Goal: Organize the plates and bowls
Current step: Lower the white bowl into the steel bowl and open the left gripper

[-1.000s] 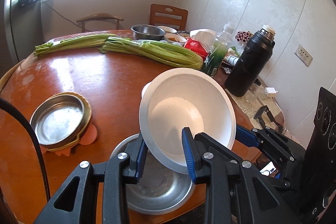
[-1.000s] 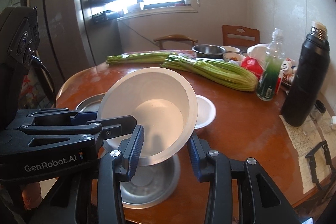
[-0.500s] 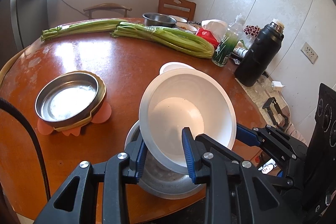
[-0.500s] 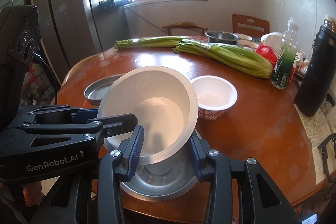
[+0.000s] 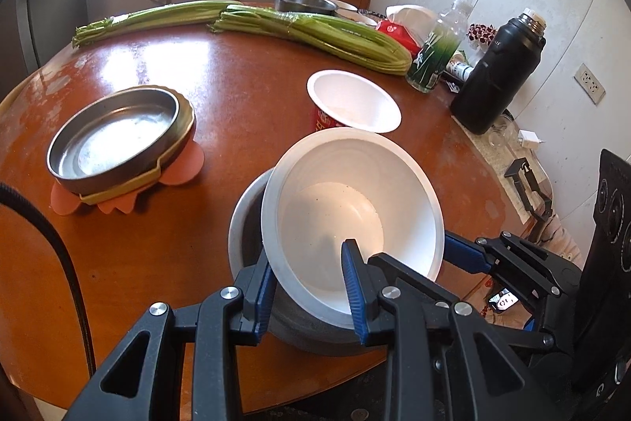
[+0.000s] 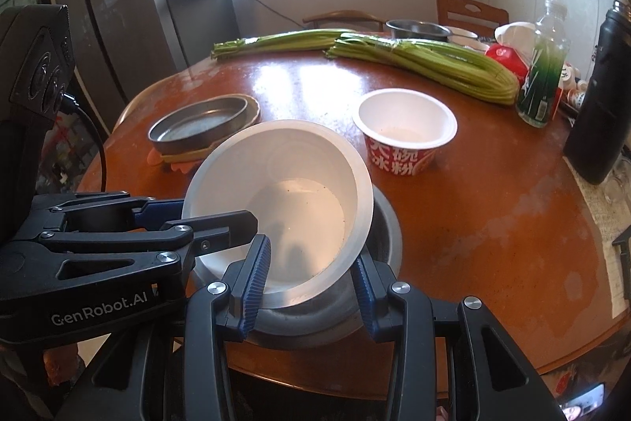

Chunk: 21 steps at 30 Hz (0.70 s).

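Note:
A white bowl (image 5: 351,216) (image 6: 284,192) hangs tilted between both grippers. Its underside is sunk into a steel bowl (image 5: 248,223) (image 6: 388,235) at the table's near edge; I cannot tell whether they touch. My left gripper (image 5: 307,263) is shut on the bowl's near rim, one blue pad inside and one outside. In the right wrist view the left gripper (image 6: 197,214) clamps the rim from the left. My right gripper (image 6: 311,255) is shut on the rim too. A shallow steel pan (image 5: 114,141) (image 6: 201,123) sits on an orange mat to the left. A white-and-red paper bowl (image 5: 353,101) (image 6: 406,125) stands just beyond.
Two bundles of green stalks (image 5: 315,34) lie across the far half of the round wooden table (image 5: 236,73). A green bottle (image 5: 434,50), a black flask (image 5: 497,73), a red packet and another steel bowl (image 5: 303,0) crowd the far right. Chairs stand behind.
Both grippers have come down with the white bowl, which hung above the steel bowl and now sits partly inside it. The paper bowl behind it has come into full view.

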Each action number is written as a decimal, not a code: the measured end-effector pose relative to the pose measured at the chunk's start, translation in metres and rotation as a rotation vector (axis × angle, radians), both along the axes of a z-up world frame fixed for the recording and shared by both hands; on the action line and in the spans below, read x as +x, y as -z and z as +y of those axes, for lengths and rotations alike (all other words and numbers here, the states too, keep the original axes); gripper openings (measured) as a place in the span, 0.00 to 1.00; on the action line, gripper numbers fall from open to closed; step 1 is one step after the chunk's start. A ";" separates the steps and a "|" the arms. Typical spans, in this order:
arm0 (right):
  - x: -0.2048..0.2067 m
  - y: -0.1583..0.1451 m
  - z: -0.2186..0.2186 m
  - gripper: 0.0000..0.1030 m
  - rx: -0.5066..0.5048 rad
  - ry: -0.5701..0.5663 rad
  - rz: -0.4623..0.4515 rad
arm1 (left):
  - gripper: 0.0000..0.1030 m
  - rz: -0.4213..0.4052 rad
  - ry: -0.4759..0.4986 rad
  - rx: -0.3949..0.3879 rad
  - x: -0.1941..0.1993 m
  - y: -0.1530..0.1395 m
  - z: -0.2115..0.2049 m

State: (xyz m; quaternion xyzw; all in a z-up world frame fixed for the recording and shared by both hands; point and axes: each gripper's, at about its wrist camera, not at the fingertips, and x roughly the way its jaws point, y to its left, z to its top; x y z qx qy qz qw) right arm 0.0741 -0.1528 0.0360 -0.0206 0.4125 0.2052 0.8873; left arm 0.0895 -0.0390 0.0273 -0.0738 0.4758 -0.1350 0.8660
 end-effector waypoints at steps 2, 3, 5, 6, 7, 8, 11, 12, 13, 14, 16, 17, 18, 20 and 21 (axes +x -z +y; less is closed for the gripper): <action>0.000 0.004 -0.001 0.41 0.002 -0.001 0.013 | 0.31 0.008 0.000 0.000 0.001 0.003 -0.001; 0.000 0.006 -0.001 0.41 0.002 0.001 0.019 | 0.31 0.011 0.001 0.002 0.001 0.005 -0.003; 0.000 0.008 -0.002 0.41 -0.004 -0.001 0.021 | 0.31 0.018 0.003 0.004 0.002 0.008 -0.003; 0.001 0.009 -0.003 0.41 -0.002 0.000 0.027 | 0.31 0.020 0.003 0.007 0.003 0.009 -0.004; 0.001 0.010 -0.003 0.41 -0.002 0.001 0.029 | 0.31 0.021 0.003 0.009 0.003 0.010 -0.004; 0.001 0.011 -0.002 0.41 -0.003 0.001 0.030 | 0.31 0.022 0.003 0.012 0.003 0.011 -0.005; 0.001 0.013 -0.003 0.41 -0.013 0.000 0.036 | 0.31 0.030 0.001 0.016 0.005 0.014 -0.006; 0.001 0.014 -0.002 0.41 -0.018 -0.001 0.038 | 0.31 0.034 0.001 0.017 0.006 0.015 -0.006; 0.002 0.014 -0.003 0.41 -0.021 0.000 0.040 | 0.31 0.036 0.001 0.019 0.006 0.016 -0.006; 0.002 0.015 -0.002 0.41 -0.024 0.000 0.041 | 0.31 0.037 0.000 0.020 0.007 0.017 -0.006; 0.003 0.015 -0.001 0.41 -0.030 0.000 0.037 | 0.31 0.038 0.000 0.024 0.007 0.017 -0.006; 0.003 0.015 0.000 0.41 -0.036 -0.001 0.034 | 0.31 0.038 -0.001 0.025 0.008 0.018 -0.006; 0.003 0.015 0.001 0.41 -0.040 -0.002 0.034 | 0.31 0.041 -0.003 0.028 0.008 0.019 -0.006; 0.003 0.015 0.001 0.41 -0.045 -0.003 0.033 | 0.31 0.044 -0.003 0.027 0.008 0.019 -0.006; 0.003 0.015 0.002 0.41 -0.048 -0.003 0.033 | 0.31 0.046 -0.005 0.027 0.008 0.019 -0.005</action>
